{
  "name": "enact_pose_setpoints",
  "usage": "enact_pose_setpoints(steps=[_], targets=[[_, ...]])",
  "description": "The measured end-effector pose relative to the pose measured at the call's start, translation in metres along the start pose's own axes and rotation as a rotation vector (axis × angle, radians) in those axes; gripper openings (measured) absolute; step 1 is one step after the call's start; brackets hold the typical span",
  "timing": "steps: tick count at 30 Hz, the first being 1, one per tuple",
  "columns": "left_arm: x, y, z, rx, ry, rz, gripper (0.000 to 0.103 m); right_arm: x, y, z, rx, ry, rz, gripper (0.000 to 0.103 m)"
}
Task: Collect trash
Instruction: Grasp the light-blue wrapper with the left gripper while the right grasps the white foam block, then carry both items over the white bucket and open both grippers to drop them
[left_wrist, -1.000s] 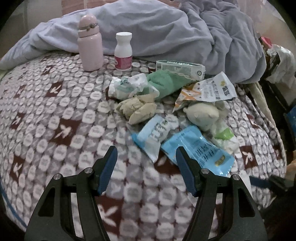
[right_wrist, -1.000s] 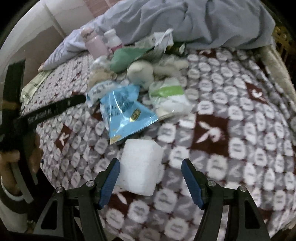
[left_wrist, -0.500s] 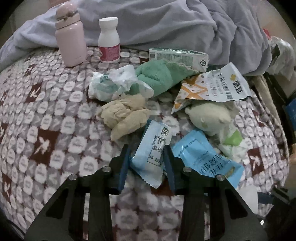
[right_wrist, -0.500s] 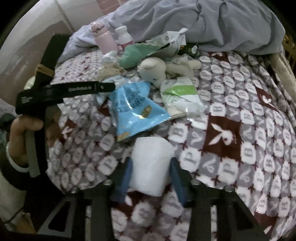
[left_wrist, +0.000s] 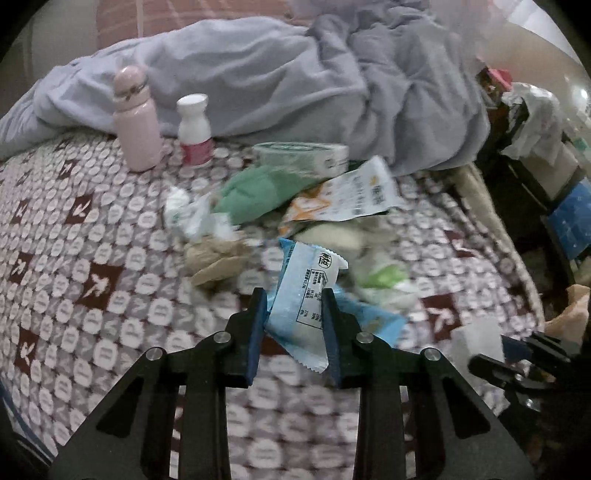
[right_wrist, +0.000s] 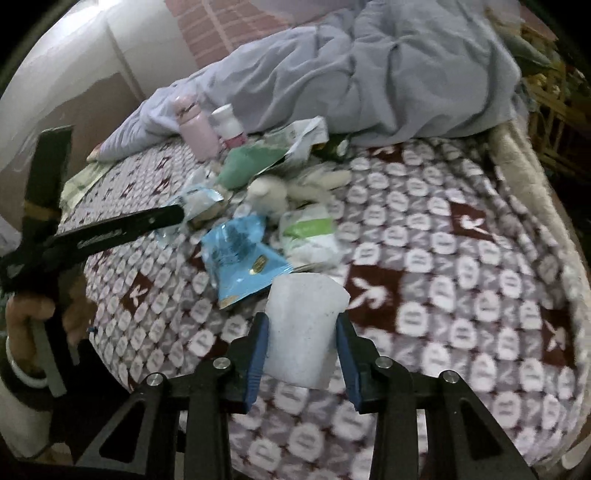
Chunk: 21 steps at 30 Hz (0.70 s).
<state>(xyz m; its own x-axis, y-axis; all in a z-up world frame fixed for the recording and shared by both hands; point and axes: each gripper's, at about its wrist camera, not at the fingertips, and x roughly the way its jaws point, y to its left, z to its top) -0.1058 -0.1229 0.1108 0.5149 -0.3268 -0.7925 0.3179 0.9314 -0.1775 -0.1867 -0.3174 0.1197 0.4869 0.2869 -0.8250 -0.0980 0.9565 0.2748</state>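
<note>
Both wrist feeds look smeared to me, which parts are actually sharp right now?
Left wrist view: blue snack wrapper in the left gripper is sharp, the bedspread and trash pile motion-blurred. Right wrist view: white foam block in the right gripper sharp, background smeared. Both dim, fisheye-bowed.

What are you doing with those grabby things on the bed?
A person is picking up trash from the bed with a claw in each hand. The left claw has just closed on a light blue wrapper. The right claw has just closed on a white cup. More wrappers, a green cloth, a plush toy and two bottles lie on the blanket.
</note>
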Motion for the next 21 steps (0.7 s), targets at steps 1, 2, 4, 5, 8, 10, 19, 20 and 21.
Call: enact_pose_setpoints(steps=[1,2,4,5,8,10,19,20,21], targets=[[-0.002,-0.005,0.0,0.006,-0.005,-0.002,0.027,-0.003,-0.002,-0.001,0.003,-0.005,-0.003,0.035],[-0.003,-0.012,-0.001,0.016,-0.012,-0.005,0.027,-0.006,-0.005,0.0,0.008,-0.012,-0.01,0.035],[-0.007,-0.031,-0.001,0.041,-0.028,-0.007,0.027,-0.013,-0.012,-0.001,0.016,-0.024,-0.023,0.035],[-0.007,-0.035,-0.001,0.048,-0.032,-0.008,0.027,-0.016,-0.016,-0.001,0.021,-0.03,-0.029,0.035],[-0.008,-0.056,-0.002,0.07,-0.039,-0.022,0.027,-0.025,-0.028,-0.002,0.038,-0.042,-0.05,0.035],[-0.008,-0.069,-0.002,0.083,-0.042,-0.032,0.027,-0.029,-0.035,-0.002,0.049,-0.049,-0.067,0.035],[-0.006,-0.124,-0.003,0.153,-0.049,-0.059,0.027,-0.051,-0.066,-0.007,0.103,-0.095,-0.112,0.035],[-0.005,-0.127,-0.003,0.157,-0.05,-0.061,0.027,-0.055,-0.071,-0.008,0.111,-0.102,-0.12,0.035],[-0.005,-0.133,-0.003,0.164,-0.05,-0.066,0.027,-0.057,-0.074,-0.008,0.116,-0.106,-0.122,0.035]])
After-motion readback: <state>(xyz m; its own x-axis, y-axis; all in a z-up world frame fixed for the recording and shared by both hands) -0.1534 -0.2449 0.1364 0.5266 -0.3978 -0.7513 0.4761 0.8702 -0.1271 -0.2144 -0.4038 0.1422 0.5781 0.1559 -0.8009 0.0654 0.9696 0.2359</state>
